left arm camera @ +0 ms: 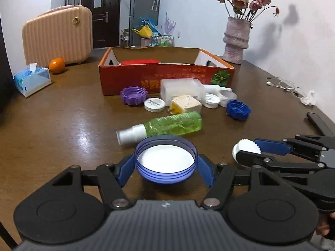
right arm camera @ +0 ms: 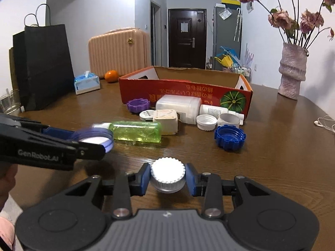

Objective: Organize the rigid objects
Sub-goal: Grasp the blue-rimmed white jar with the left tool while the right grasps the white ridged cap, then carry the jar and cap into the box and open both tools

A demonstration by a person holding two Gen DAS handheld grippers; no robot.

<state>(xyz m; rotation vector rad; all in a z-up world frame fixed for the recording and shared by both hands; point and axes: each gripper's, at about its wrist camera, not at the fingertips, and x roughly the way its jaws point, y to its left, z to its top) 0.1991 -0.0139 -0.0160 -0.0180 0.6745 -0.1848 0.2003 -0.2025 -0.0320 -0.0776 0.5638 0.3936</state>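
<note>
While left gripper [left arm camera: 165, 165] clamps wide blue lid [left arm camera: 165, 163], open side up, right gripper [right arm camera: 168, 176] grips white ribbed cap [right arm camera: 167, 175] between its pads. Ahead of both jaws: green spray bottle [left arm camera: 167, 125] lying flat, loose caps, orange cardboard box [left arm camera: 165, 77] beyond. Only left view looks into box: red item [left arm camera: 139, 62] inside. Only right view shows black paper bag [right arm camera: 44, 67], far left of jaws.
</note>
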